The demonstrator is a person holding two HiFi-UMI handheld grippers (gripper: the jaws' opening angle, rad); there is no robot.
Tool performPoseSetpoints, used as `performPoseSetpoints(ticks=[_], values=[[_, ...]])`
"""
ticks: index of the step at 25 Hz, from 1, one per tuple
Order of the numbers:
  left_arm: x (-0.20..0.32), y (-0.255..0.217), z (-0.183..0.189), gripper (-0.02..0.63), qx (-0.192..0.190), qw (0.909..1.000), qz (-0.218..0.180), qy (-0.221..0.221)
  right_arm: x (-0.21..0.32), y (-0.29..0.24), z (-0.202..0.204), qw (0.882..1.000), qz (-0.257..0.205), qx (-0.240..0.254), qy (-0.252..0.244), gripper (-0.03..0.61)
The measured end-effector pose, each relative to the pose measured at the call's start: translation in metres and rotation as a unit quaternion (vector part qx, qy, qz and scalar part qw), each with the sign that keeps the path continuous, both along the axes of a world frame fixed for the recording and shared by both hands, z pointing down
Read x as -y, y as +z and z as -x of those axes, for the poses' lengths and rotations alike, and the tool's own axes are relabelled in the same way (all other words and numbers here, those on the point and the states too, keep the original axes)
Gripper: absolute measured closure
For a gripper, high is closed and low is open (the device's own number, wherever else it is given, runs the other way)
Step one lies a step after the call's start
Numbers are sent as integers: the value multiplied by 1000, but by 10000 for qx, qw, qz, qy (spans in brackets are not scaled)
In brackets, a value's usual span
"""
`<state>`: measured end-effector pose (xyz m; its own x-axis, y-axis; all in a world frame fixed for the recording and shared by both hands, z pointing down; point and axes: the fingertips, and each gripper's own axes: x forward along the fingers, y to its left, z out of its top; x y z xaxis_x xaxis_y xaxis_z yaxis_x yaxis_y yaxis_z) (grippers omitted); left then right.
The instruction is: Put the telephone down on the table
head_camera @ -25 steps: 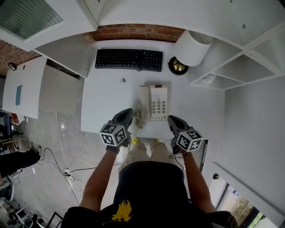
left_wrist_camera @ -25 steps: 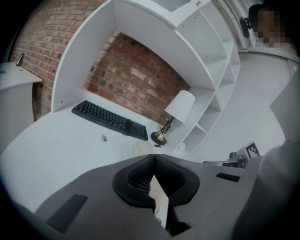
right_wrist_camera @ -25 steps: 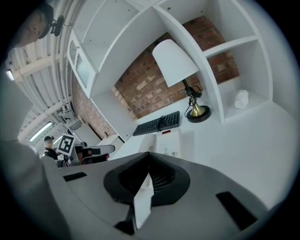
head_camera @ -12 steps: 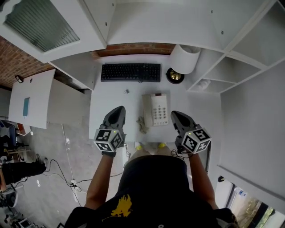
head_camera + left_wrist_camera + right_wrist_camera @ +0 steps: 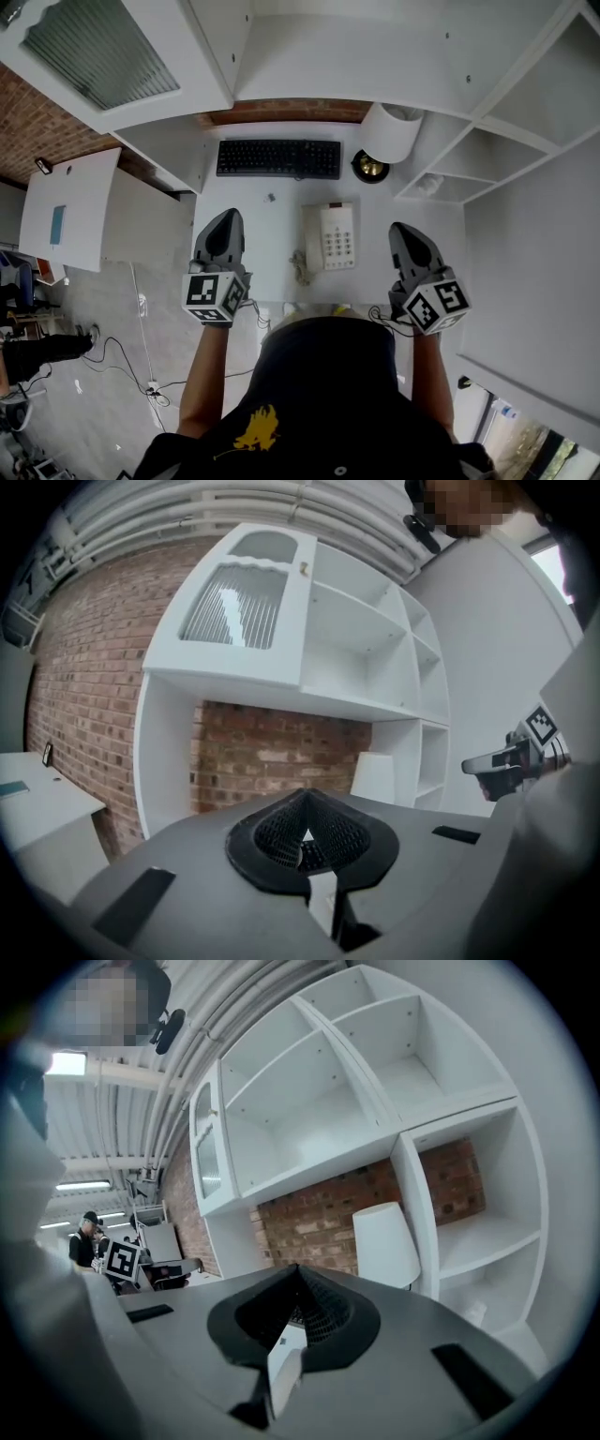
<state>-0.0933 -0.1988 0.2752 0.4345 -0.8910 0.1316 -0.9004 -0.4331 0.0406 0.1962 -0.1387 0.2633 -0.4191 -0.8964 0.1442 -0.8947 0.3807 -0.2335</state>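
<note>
The white telephone [image 5: 330,237] lies flat on the white table [image 5: 262,239], its handset on the cradle along its left side and the coiled cord [image 5: 300,266] at its near left corner. My left gripper [image 5: 225,219] is held up left of the phone, shut and empty. To the phone's right my right gripper [image 5: 404,231] is also raised, shut, with nothing in it. Neither touches the phone. In the left gripper view the shut jaws [image 5: 303,808] point level at the brick wall. The right gripper view shows its shut jaws [image 5: 298,1279] facing the shelves.
A black keyboard [image 5: 278,157] lies at the table's back, with a white lamp [image 5: 392,131] and its brass base [image 5: 370,166] to its right. A small object [image 5: 270,198] sits behind the phone. White shelves [image 5: 487,141] stand right, a side desk [image 5: 66,211] left.
Both grippers have risen and spread apart, away from the phone's sides. The telephone has stayed in place on the table.
</note>
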Motion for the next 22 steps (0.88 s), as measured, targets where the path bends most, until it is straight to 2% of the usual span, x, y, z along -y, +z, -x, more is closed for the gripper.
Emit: performPoseSetpoints(ticks=[4, 8, 22], values=[[4, -11, 2, 595, -149, 9999, -42, -9, 6, -11, -17, 9991, -155, -232, 311, 584], [4, -15, 2, 595, -82, 10000, -50, -3, 7, -21, -21, 9980, -303, -412, 363, 584], [3, -26, 1, 595, -148, 9999, -71, 16, 10, -27, -22, 9972, -360, -480, 451, 584]])
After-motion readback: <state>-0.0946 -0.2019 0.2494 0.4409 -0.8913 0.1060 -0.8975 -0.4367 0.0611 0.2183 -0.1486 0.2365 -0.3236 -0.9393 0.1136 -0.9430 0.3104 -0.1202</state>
